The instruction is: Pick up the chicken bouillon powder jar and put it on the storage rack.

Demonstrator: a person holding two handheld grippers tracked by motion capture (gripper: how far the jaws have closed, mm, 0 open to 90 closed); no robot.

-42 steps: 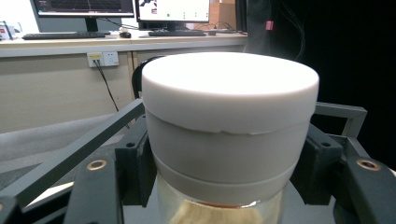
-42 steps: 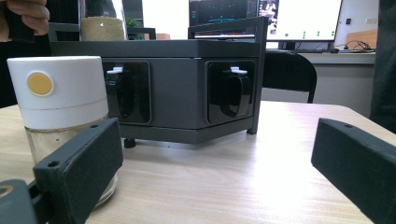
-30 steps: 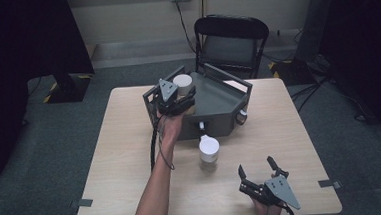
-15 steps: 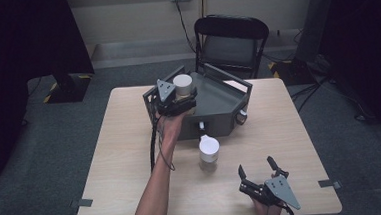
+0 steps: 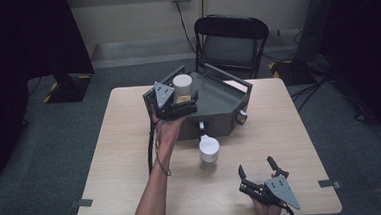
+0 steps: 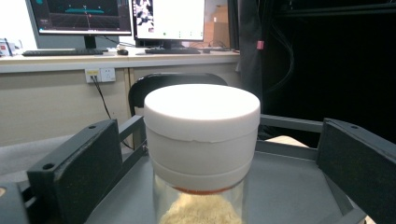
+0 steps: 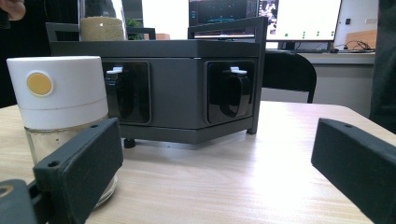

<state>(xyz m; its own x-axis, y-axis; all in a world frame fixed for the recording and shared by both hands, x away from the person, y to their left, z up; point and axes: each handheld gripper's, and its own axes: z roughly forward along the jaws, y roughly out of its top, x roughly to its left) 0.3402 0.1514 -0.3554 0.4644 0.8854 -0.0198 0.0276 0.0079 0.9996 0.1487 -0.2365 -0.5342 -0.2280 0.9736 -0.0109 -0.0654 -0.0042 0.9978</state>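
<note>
Jaws that were clamped on our jar [image 6: 201,140] a second ago have just been opening, and now they stand spread on either side of it, pads clear of the glass. We've got a white-capped jar with yellowish grains inside, sitting upright on the top deck of the grey rack [image 5: 218,108], at its near-left corner. By our reading that placement is done: the jar rests on its own and only the pull-back of the left claw [image 5: 181,104] remains.

A second jar [image 5: 209,149], white cap with a yellow dot on it in the right gripper view, waits on the desk [image 5: 123,181] just in front of the rack, so we'd judge it to be next up.

Our left forearm reaches long up the middle of the desk, hand raised to deck height, claw level around the jar. Down at the near-right edge, our right claw [image 5: 257,169] sits low on the desk, jaws wide apart and holding nothing, pointed towards the waiting jar and the rack's front faces.
</note>
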